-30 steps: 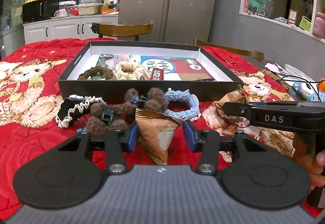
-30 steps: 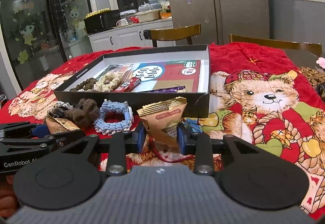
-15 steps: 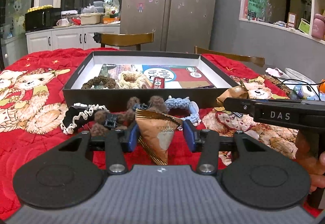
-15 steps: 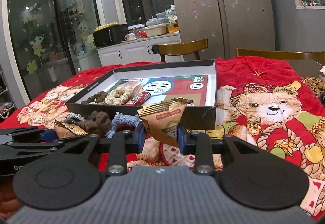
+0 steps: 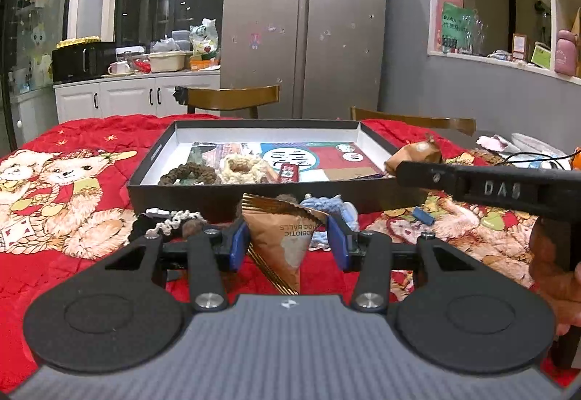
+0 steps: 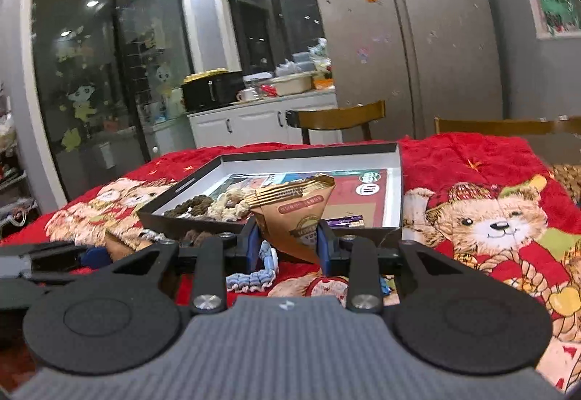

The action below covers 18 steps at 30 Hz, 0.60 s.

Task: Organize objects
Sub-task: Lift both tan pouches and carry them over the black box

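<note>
Left hand-held gripper (image 5: 288, 243) pinches brown packet (image 5: 285, 236), print inverted: "...ROBIOTIC ...HOC BALLS". Right hand-held gripper (image 6: 288, 243) pinches second brown packet (image 6: 296, 215); its side reads "DAS".

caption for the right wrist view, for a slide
Right gripper holds a brown snack pouch before the black box.

On cloth (image 5: 65, 254): box (image 5: 218, 196), scrunchies (image 5: 214, 171) inside at left. Before box, more scrunchies (image 5: 326, 211). Behind, chairs (image 5: 232, 98), then fridge (image 5: 305, 22); counter (image 5: 109, 77) left, shelves (image 5: 508, 58) right.
</note>
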Tool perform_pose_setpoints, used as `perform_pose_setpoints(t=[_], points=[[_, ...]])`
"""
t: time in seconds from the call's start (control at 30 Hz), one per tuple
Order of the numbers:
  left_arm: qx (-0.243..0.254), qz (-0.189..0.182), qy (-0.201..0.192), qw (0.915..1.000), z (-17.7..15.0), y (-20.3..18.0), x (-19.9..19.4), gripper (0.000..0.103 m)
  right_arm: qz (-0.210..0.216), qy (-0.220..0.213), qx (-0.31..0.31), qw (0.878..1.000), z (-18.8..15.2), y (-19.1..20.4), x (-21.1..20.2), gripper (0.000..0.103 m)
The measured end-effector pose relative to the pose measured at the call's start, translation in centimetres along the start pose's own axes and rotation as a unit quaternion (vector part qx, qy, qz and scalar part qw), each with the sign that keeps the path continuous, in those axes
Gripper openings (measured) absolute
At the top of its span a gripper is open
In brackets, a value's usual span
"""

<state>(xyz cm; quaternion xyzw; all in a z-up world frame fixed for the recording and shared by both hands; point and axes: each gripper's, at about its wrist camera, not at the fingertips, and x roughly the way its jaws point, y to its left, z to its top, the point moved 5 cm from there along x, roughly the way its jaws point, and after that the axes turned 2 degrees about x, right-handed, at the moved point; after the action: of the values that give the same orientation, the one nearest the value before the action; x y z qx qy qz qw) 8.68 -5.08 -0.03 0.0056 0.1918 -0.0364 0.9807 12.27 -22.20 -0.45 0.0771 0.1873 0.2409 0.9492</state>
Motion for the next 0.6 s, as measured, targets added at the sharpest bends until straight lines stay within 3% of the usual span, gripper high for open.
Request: perform_pose_setpoints(t=[0.27,0.6], points=[[-0.030,-0.011,-0.014,0.9994,2.7,2.4,-1.0,0.052,0.006,0.004,-0.003,1.000,2.3,2.4,-0.6,0.036],[-0.028,0.013,-0.067,0.9973,10.8,5.9,-3.5,0.052,0.020,-0.018,-0.002,1.000,9.5,5.8,-2.0,0.036]])
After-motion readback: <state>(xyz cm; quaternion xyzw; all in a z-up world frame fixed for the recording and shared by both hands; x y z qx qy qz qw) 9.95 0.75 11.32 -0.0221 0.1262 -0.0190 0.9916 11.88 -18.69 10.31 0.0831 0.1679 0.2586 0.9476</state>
